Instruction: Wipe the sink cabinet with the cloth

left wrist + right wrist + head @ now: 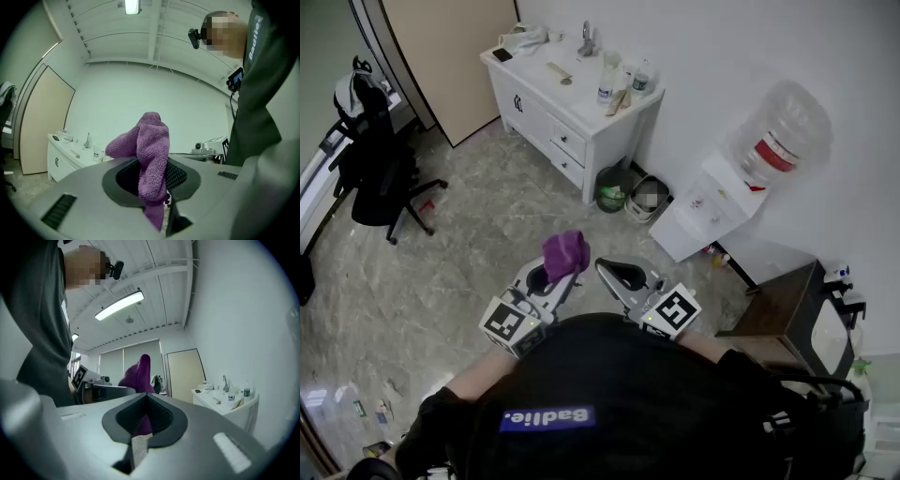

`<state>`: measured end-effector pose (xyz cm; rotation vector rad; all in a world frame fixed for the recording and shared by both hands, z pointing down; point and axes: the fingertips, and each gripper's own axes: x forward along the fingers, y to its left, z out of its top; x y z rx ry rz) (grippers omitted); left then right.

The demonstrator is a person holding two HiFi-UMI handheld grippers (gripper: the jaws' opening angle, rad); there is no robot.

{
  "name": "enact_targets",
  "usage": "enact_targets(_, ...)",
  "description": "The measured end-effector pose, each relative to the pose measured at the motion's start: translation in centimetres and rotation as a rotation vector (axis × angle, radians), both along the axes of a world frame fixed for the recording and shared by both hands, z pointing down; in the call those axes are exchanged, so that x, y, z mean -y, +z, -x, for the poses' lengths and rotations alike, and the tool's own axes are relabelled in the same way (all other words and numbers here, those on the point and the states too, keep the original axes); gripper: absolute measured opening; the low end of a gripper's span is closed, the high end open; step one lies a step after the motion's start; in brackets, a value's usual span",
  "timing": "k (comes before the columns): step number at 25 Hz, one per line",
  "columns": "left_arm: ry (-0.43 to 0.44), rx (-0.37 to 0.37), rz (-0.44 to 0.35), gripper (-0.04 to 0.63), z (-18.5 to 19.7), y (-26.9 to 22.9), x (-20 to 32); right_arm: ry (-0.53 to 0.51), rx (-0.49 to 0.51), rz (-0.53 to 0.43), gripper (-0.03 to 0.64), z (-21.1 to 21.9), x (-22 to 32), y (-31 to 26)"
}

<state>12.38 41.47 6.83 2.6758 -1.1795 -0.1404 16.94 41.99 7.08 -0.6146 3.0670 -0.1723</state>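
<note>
The sink cabinet (536, 114) stood against the white wall with its long axis running along that wall. Its door and drawer fronts faced the open floor, and a faucet (587, 39) and a few bottles (607, 89) stood on its top. The cloth (565, 253), a purple towelling rag, was well apart from the cabinet, across a stretch of marbled floor on its front side. It was clamped in the left tool (553, 277). The left gripper view showed the jaws closed on the cloth's lower part, while the bunched upper end stood up above them and leaned toward the cabinet. The right tool (614, 270) hung just beside the left one, on the side away from the cabinet's door end. Its jaws were drawn together on nothing. The sliver of purple seen between them in the right gripper view looked to be the cloth beyond, not something held. From the tools the cabinet lay straight ahead and slightly to the left, so it was probably the left tool that would reach it first. Since that tool already carried the cloth, the coming move likely called for walking forward and then bringing the cloth onto the top or fronts. Wiping along the cabinet's length rather than across it seemed the natural stroke, and the bottles at the cabinet's near end would be easy to knock.
</note>
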Motion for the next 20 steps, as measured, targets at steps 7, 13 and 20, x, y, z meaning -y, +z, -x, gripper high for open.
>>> enact_targets(7, -0.01, -0.01, -0.002, 0.084, 0.2, 0.2, 0.2, 0.0, 0.0, 0.002, -0.005, 0.2, 0.1, 0.1)
enact_targets(13, -0.025, -0.029, -0.005, 0.084, 1.0, 0.5, 0.5, -0.008, -0.004, 0.009, -0.005, 0.9, 0.2, 0.4)
enact_targets(20, -0.018, -0.034, 0.011, 0.084, 2.6, 0.7, 1.2, -0.011, 0.008, 0.029, -0.005, 2.6, 1.0, 0.4)
